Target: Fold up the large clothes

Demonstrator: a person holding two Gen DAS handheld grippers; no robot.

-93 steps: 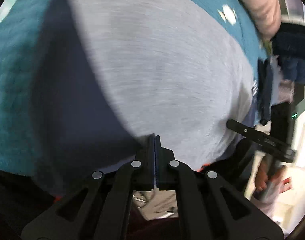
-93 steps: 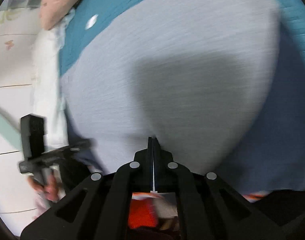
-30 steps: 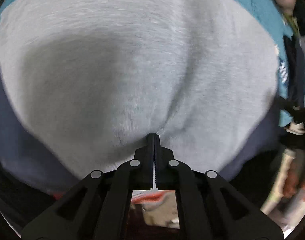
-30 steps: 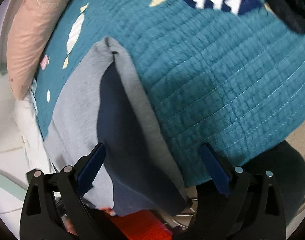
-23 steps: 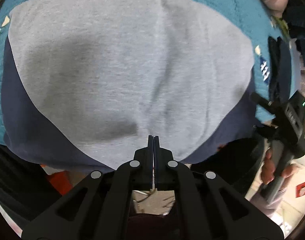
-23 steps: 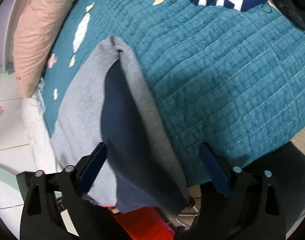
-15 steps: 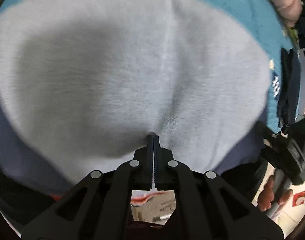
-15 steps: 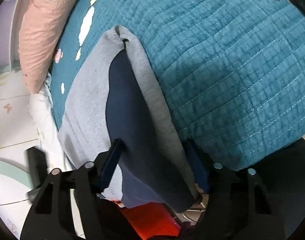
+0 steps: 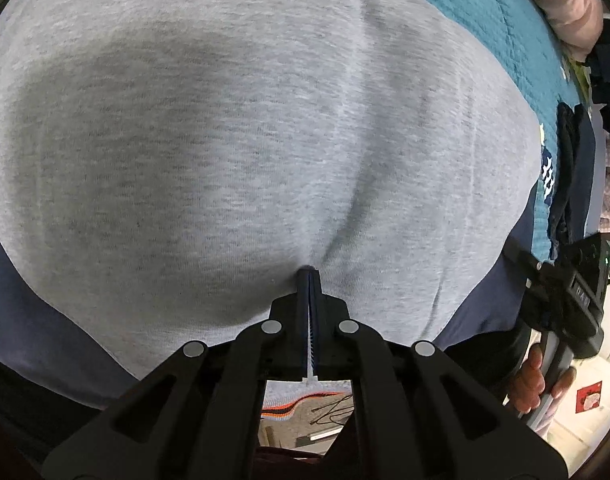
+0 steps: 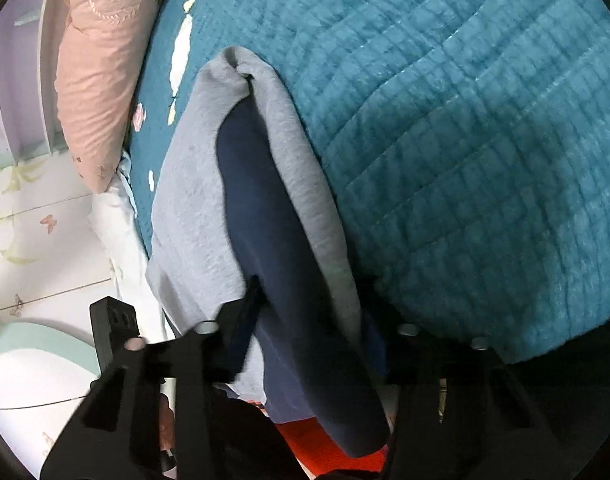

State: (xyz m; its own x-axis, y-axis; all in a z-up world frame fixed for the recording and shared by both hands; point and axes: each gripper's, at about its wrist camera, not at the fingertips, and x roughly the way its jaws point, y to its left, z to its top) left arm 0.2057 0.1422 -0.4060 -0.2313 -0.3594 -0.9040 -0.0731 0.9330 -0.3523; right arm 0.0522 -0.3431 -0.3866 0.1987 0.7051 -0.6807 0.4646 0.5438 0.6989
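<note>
A grey sweatshirt [image 9: 265,140] with navy sleeves lies spread on the teal quilted bedspread [image 10: 465,120], its lower hem hanging over the bed's edge. My left gripper [image 9: 310,276] is shut on the grey hem, and the cloth puckers at its tips. In the right wrist view the garment's side stands folded up, with a navy sleeve [image 10: 265,200] between two grey layers [image 10: 193,200]. My right gripper [image 10: 309,292] is closing around this fold. Its blurred fingers flank the sleeve, which fills the gap.
A pink pillow [image 10: 101,60] lies at the head of the bed. Dark clothes [image 9: 569,168] are piled on the quilt to the right. A hand [image 9: 529,376] holds the other gripper's handle. Something orange [image 10: 317,444] shows below the bed's edge, and white floor [image 10: 33,384] lies to the left.
The right gripper's jaws have narrowed from wide open to close around the folded sleeve and have moved in toward it. The left gripper has stayed shut on the hem.
</note>
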